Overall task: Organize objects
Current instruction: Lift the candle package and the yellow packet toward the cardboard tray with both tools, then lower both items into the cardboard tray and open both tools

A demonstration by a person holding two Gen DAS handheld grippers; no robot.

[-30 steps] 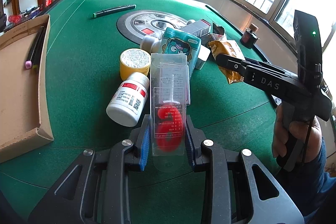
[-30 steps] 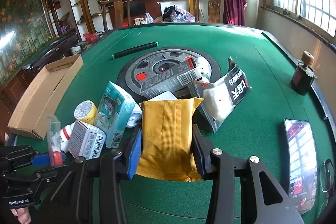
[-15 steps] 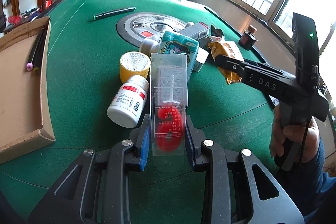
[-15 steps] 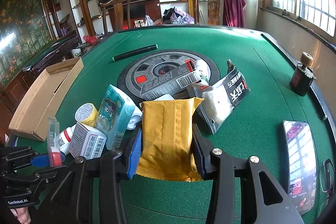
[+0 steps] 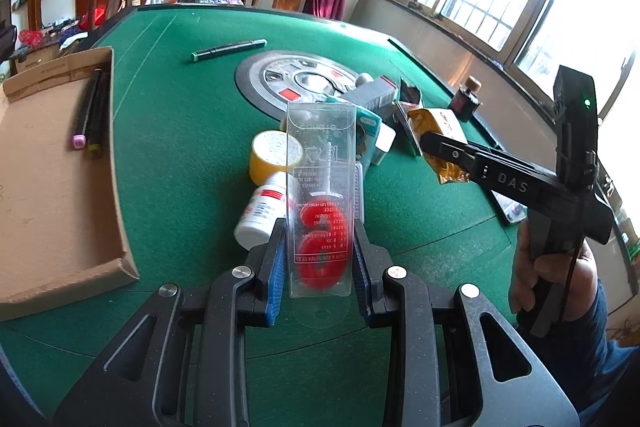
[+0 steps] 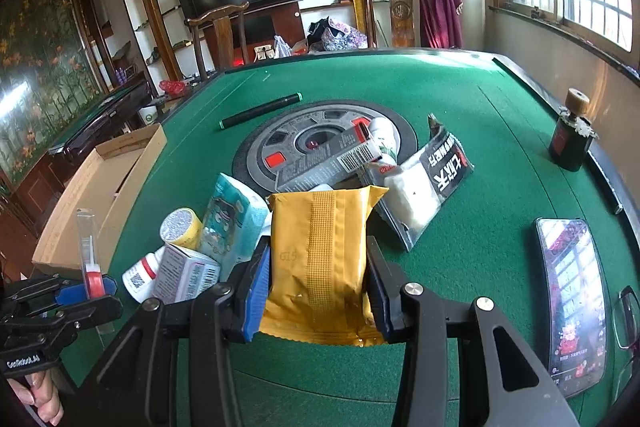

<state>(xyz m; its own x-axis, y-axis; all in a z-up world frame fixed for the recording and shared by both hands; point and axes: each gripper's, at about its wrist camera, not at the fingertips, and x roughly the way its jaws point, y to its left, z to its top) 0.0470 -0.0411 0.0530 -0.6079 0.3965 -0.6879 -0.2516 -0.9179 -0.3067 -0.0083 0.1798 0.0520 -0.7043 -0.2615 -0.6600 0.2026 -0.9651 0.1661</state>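
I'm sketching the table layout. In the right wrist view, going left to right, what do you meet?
cardboard box → clear plastic case → yellow-capped jar → gold packet → black and white packet → phone → eyeglasses

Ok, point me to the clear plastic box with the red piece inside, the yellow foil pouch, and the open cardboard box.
Clear plastic box with red piece (image 5: pixel 320 203): left wrist view, middle of its front face.
Yellow foil pouch (image 6: pixel 320 259): right wrist view, centre seam.
Open cardboard box (image 5: pixel 44 195): left wrist view, bare floor.
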